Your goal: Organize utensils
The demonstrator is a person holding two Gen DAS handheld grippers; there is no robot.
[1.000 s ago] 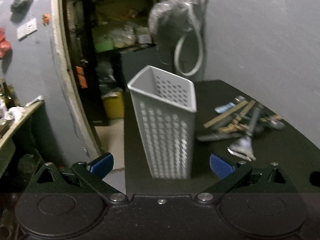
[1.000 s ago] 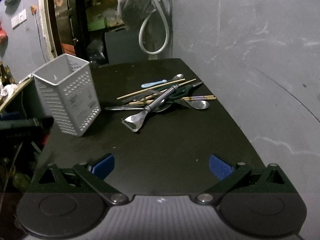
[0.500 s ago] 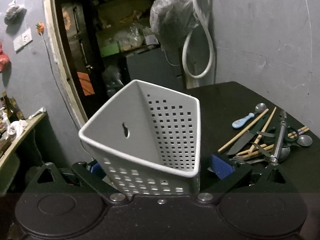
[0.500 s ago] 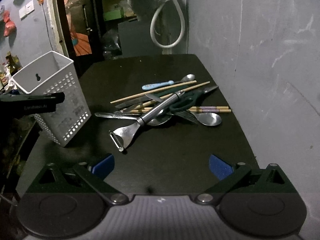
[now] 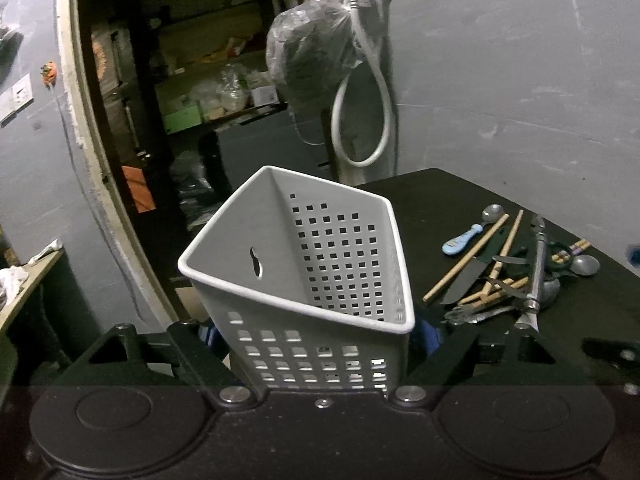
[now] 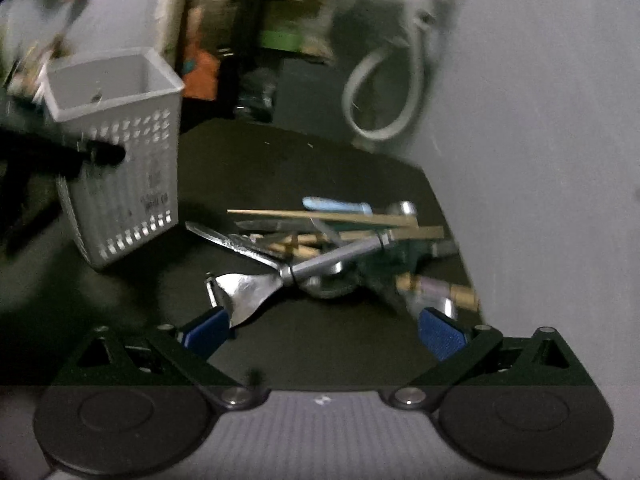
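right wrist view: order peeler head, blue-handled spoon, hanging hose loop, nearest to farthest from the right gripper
1. Peeler head: nearest, just ahead of the right gripper, beside its left finger.
2. Blue-handled spoon: mid-table, at the far edge of the utensil pile.
3. Hanging hose loop: farthest, on the wall beyond the table.

Right wrist view motion-blurred; basket hides left pads.
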